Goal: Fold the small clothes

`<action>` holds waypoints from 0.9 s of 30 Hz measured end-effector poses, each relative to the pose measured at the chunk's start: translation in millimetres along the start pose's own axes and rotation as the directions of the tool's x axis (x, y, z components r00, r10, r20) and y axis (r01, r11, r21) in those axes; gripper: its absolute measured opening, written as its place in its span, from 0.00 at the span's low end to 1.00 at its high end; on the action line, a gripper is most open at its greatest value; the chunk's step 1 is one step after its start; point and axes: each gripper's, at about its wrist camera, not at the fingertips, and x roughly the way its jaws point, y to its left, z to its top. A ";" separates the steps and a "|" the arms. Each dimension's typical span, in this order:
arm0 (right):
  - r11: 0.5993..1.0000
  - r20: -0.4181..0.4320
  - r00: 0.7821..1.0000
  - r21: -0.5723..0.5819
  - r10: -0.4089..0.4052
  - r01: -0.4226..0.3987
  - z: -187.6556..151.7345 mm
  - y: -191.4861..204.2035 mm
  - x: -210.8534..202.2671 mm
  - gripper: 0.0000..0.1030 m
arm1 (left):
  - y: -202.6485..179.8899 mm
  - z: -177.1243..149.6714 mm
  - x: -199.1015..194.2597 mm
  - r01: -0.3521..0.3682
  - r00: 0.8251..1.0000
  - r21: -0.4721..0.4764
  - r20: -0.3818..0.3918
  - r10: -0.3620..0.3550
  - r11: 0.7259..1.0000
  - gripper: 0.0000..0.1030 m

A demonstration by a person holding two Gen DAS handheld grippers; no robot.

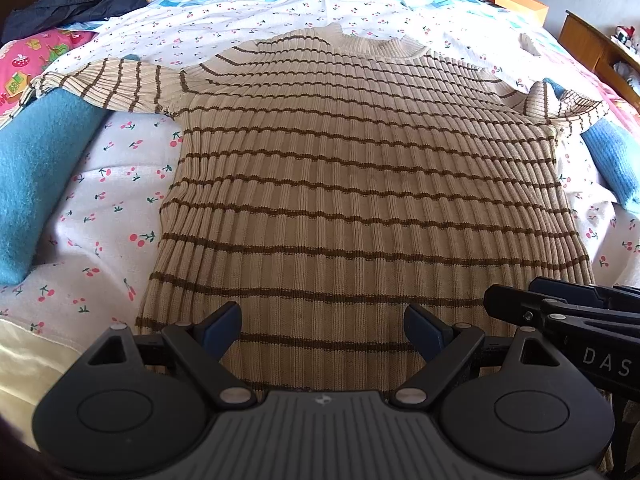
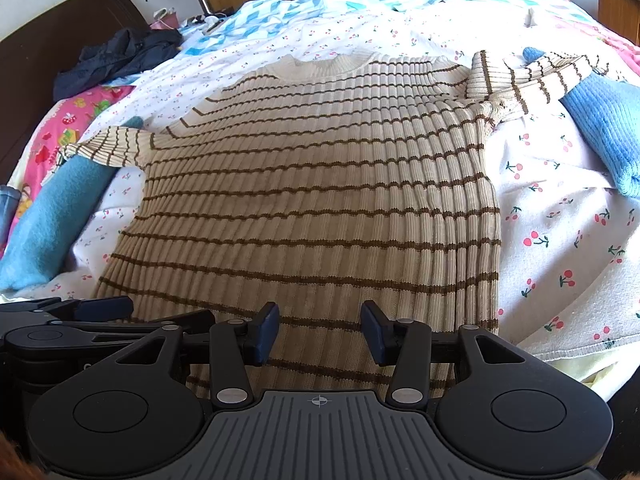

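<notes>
My left gripper (image 1: 322, 330) hangs over the near hem with its blue-padded fingers spread wide and nothing between them, and my right gripper (image 2: 320, 330) sits just beside it, jaws likewise apart and empty. Under both lies the cream ribbed sweater with thin brown stripes (image 1: 360, 184), spread flat, collar at the far end, on the white cherry-print sheet (image 1: 116, 200) of the bed. I judge the folding is not yet begun, so to do this step well I should move each gripper out toward its own hem corner, pinch both knit layers together, and lift evenly so the ribs don't stretch or skew. Each sleeve drapes over a blue fuzzy garment (image 1: 36, 168); I'd free them first. Farther back a dark jacket (image 1: 76, 0) lies crumpled. The right view alone shows the dark headboard (image 2: 52, 44) and the right sleeve (image 2: 532, 76) at full length; the left view alone shows the orange box (image 1: 520, 2).
</notes>
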 end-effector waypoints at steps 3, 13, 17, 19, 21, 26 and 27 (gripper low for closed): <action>1.000 0.000 1.000 0.001 0.001 -0.001 -0.4 -0.1 0.1 0.44 | -0.1 -0.9 0.2 -0.001 1.000 0.002 0.000 0.001 1.000 0.90; 1.000 0.000 1.000 0.002 0.001 -0.001 -0.5 -0.4 0.1 0.44 | -0.4 -0.4 0.3 -0.003 1.000 0.002 -0.002 0.003 1.000 0.90; 1.000 0.000 1.000 0.002 0.002 -0.002 -0.5 -0.5 0.0 0.44 | -0.5 -0.6 0.3 -0.004 1.000 0.003 0.000 0.004 1.000 0.90; 1.000 0.000 1.000 0.001 0.002 -0.002 -0.5 -0.5 0.0 0.44 | -0.4 0.0 -0.5 -0.006 1.000 0.005 0.000 0.006 1.000 0.90; 1.000 -0.001 1.000 0.000 0.000 0.000 -0.8 -0.3 0.2 0.44 | 0.1 0.3 -0.6 -0.007 1.000 0.005 -0.001 0.007 1.000 0.90; 1.000 0.001 1.000 0.001 -0.001 0.001 -0.7 0.4 -0.7 0.44 | 1.0 0.1 -0.9 -0.003 1.000 0.001 -0.003 0.003 1.000 0.90; 1.000 0.001 1.000 0.002 -0.001 0.001 -0.8 0.5 -0.4 0.44 | 0.7 0.1 -1.1 -0.004 1.000 0.002 -0.002 0.004 1.000 0.90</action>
